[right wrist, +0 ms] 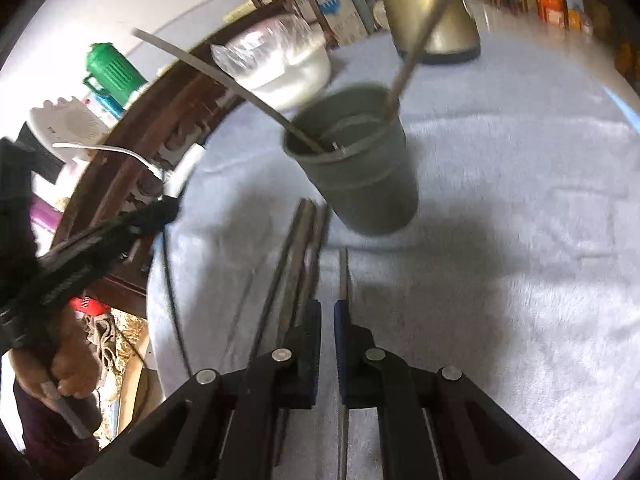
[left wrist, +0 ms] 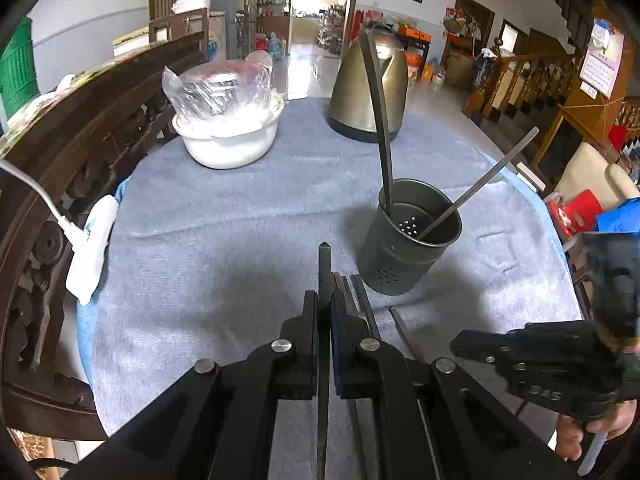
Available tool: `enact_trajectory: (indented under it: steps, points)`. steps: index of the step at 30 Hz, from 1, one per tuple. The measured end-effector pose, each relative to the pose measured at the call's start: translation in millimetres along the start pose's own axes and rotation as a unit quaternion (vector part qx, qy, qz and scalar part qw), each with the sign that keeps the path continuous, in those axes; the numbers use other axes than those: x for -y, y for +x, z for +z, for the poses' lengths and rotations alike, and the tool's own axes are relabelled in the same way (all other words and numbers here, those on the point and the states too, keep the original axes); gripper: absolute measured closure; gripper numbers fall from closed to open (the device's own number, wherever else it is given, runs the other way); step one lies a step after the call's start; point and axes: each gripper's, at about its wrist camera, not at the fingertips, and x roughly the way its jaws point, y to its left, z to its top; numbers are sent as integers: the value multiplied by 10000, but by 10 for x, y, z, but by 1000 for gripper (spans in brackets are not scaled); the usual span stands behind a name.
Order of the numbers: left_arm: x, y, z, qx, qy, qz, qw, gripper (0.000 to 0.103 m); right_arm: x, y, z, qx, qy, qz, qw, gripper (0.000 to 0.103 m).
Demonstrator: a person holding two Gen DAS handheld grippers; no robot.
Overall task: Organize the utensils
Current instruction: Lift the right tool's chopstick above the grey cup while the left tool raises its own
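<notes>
A dark metal utensil holder [left wrist: 408, 236] stands on the grey cloth with two long utensil handles [left wrist: 378, 112] leaning out of it; it also shows in the right wrist view [right wrist: 356, 160]. My left gripper [left wrist: 324, 300] is shut on a flat metal utensil [left wrist: 324, 264] that sticks forward between the pads, just left of the holder. More utensils [left wrist: 362, 300] lie on the cloth beside it. My right gripper [right wrist: 328, 308] has its jaws slightly apart and holds nothing, above the utensils lying on the cloth [right wrist: 300, 248]; one thin utensil [right wrist: 343, 276] lies under its right finger.
A white bowl with a plastic-wrapped item [left wrist: 228, 120] and a brass-coloured kettle [left wrist: 368, 88] stand at the far side of the table. A white power strip [left wrist: 90, 248] lies at the left edge by a dark wooden bench back [left wrist: 80, 128].
</notes>
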Motion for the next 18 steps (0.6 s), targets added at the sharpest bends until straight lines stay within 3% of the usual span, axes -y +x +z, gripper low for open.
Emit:
enact_trajectory:
  steps: [6, 13, 18]
  points:
    - [40, -280, -72, 413, 7, 55, 9991, 97, 2, 228, -41, -362, -97, -244, 9990, 72]
    - [17, -494, -125, 764, -74, 31, 9970, 97, -64, 569, 18, -769, -200, -825, 9934, 70]
    - [-24, -524, -161, 847, -172, 44, 9963, 97, -161, 636, 7, -657, -484, -1180, 9897, 74]
